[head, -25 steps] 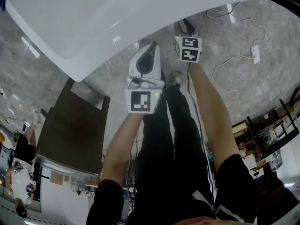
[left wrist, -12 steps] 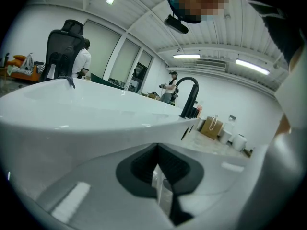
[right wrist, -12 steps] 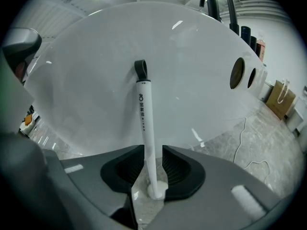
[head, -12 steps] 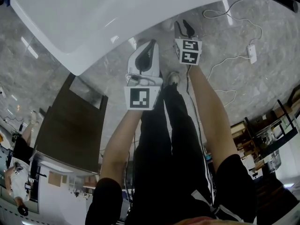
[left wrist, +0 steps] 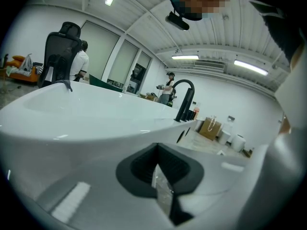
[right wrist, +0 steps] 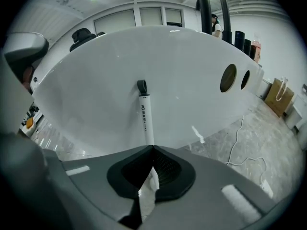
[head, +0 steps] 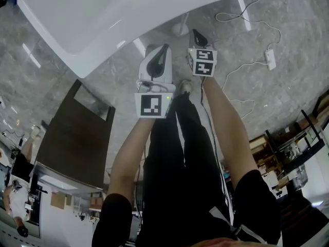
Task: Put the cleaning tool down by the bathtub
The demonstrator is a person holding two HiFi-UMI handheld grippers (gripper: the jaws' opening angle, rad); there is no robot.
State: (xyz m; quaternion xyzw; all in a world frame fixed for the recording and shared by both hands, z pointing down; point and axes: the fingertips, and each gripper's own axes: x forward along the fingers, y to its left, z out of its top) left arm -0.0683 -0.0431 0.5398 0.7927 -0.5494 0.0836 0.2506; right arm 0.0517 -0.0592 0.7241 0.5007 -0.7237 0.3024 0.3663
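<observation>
The white bathtub [head: 103, 14] fills the top of the head view. The cleaning tool [right wrist: 145, 114], a thin white handle with a dark hanging loop, stands leaning against the tub's outer wall [right wrist: 168, 71]. Its foot [head: 180, 29] rests on the floor by the tub. My right gripper [right wrist: 152, 147] has just been closing and is shut with nothing between its jaws; the handle rises just beyond its tips. In the head view the right gripper [head: 194, 32] hangs right of the tool. My left gripper [head: 165, 48] is beside it, jaws together and empty, facing the tub's rim [left wrist: 72, 114].
A dark wooden stool [head: 77, 138] stands left of my legs [head: 180, 153]. A white cable with a plug block [head: 269, 59] trails over the marble floor at right. A black faucet [left wrist: 184, 99] rises at the tub's far end. Shelving [head: 298, 148] is at far right.
Both grippers have lifted slightly and drawn back from the tub. The tool's foot now shows on the floor between the tub and the right gripper.
</observation>
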